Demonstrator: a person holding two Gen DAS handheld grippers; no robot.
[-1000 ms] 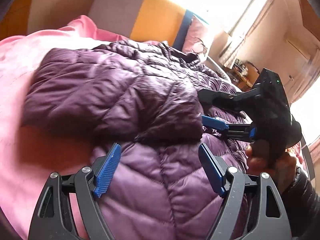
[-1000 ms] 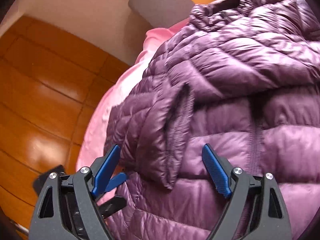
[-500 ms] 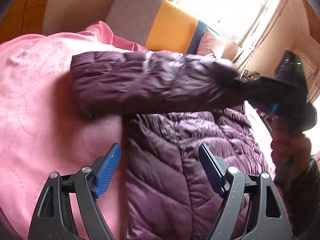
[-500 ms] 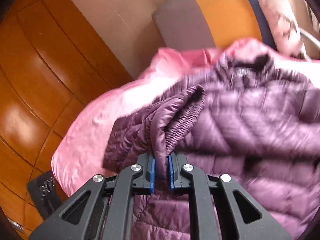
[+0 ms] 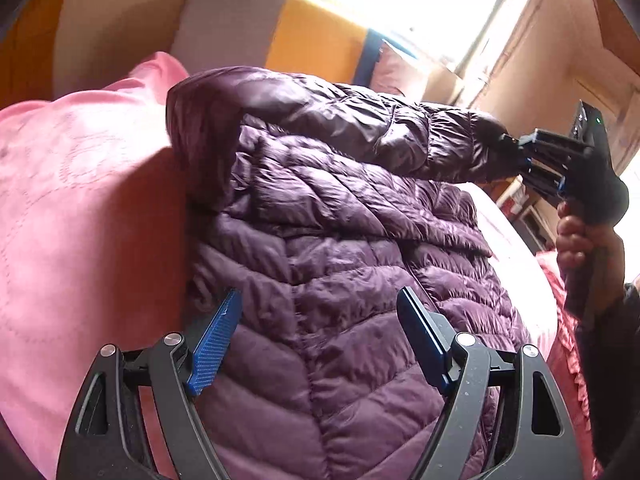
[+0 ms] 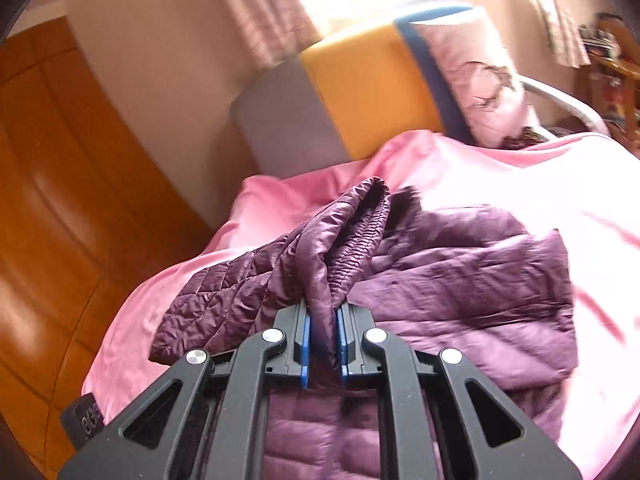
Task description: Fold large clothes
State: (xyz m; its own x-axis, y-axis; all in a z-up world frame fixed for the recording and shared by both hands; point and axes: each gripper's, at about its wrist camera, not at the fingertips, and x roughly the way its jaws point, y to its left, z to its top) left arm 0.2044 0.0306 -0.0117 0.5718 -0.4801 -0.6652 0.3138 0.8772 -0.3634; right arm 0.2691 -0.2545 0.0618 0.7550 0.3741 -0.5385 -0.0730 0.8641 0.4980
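Note:
A purple quilted puffer jacket (image 5: pixel 340 272) lies on a pink bedspread (image 5: pixel 80 208). My left gripper (image 5: pixel 318 332) is open and empty, low over the jacket's body near its left edge. My right gripper (image 6: pixel 322 344) is shut on the elastic cuff of the jacket's sleeve (image 6: pixel 340 240) and holds it up. In the left wrist view the sleeve (image 5: pixel 360 128) stretches across above the jacket to the right gripper (image 5: pixel 516 152) at the right. The jacket's body (image 6: pixel 460 280) lies below and beyond the cuff.
A grey, orange and blue headboard cushion (image 6: pixel 360 92) and a pink pillow (image 6: pixel 480 80) stand at the bed's head. A wooden wardrobe (image 6: pixel 60 200) is on the left. A bright window is behind. Shelves with clutter (image 6: pixel 612 60) stand at the far right.
My right gripper closed on the sleeve cuff and pulled the sleeve up and across to the right over the jacket. The left gripper stayed open over the jacket.

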